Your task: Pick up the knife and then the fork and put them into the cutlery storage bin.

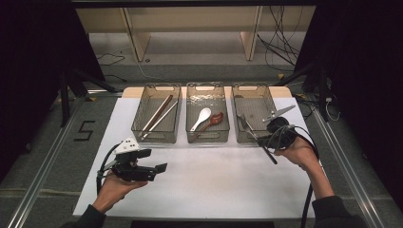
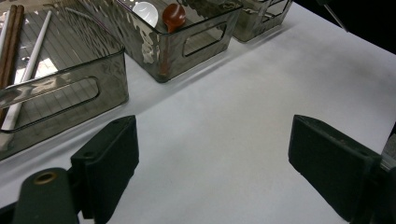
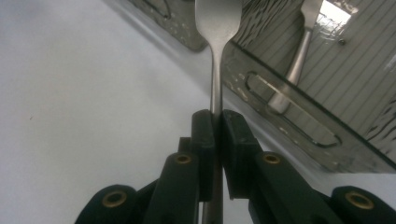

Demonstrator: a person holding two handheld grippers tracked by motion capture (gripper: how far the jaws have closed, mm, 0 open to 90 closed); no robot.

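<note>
1. Tongs on my left (image 1: 159, 167) are hanging spread and empty above the bench (image 1: 209, 185), waiting clear of the work.
2. Right tongs (image 3: 216, 122) are pinching a fork (image 3: 215, 28) by its handle, so it points steadily at the right bin (image 1: 254, 118).
3. Farther off, I am seeing another piece of metal cutlery (image 3: 295, 65) lying in that bin; spoons (image 1: 206, 118) and chopsticks (image 1: 159, 115) are filling the others, suggesting sorting.

1. A white table (image 1: 209, 185) carries everything.
2. Three clear bins stand on it in a row, ahead of both pairs of jaws: the left bin (image 1: 157, 134), the middle bin (image 1: 208, 135) and the right bin (image 1: 240, 137).
3. Bare table lies between the left jaws.
</note>
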